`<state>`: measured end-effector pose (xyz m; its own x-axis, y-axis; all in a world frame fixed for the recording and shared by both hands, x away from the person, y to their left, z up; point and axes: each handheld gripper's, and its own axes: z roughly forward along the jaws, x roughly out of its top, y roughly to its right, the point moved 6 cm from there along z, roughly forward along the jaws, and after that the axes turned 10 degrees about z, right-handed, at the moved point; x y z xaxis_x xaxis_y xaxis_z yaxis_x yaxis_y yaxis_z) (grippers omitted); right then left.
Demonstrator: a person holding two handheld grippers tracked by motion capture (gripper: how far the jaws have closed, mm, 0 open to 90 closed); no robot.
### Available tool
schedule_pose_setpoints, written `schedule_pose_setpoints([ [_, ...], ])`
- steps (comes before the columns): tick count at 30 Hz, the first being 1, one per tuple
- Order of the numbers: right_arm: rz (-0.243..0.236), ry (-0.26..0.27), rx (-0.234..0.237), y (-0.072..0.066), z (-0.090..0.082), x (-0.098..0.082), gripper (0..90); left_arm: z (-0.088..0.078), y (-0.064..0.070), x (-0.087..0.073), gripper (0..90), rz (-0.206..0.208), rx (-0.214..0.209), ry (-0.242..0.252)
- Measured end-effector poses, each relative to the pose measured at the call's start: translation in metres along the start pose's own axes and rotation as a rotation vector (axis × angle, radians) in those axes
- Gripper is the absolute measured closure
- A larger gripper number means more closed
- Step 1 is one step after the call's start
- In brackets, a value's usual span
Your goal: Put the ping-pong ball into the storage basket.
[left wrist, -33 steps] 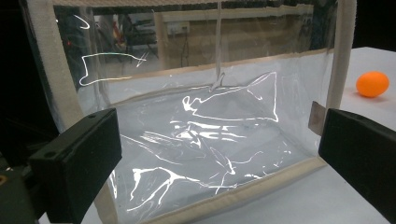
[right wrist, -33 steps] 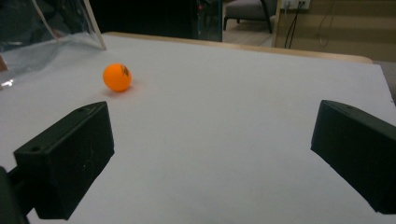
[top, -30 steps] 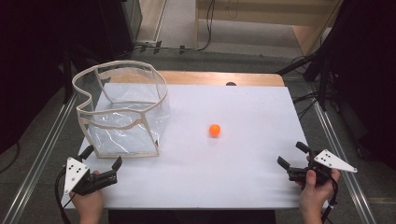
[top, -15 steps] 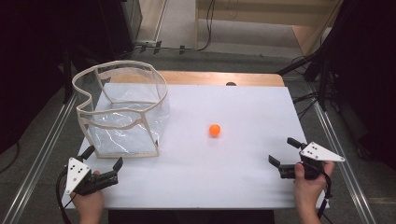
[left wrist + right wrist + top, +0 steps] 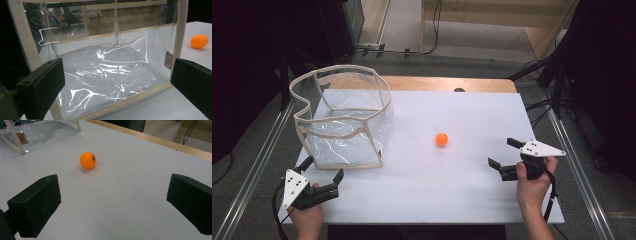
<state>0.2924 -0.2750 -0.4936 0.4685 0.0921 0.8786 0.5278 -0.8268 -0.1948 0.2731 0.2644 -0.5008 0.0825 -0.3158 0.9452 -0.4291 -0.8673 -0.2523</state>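
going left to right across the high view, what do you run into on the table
left gripper → clear bag → orange ball → right gripper

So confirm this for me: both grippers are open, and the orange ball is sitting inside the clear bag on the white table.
One thing is wrong: the orange ball is not inside the clear bag. It lies on the bare white table, apart from the bag, as the high view shows. The rest holds: the left gripper and the right gripper are both open.
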Motion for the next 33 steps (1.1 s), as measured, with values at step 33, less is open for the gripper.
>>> schedule_pose_setpoints([
  [33, -0.023, -0.107, 0.047, 0.000, 0.036, 0.036, 0.0, 0.000, 0.000, 0.000, 0.1, -0.002, 0.003, 0.002],
])
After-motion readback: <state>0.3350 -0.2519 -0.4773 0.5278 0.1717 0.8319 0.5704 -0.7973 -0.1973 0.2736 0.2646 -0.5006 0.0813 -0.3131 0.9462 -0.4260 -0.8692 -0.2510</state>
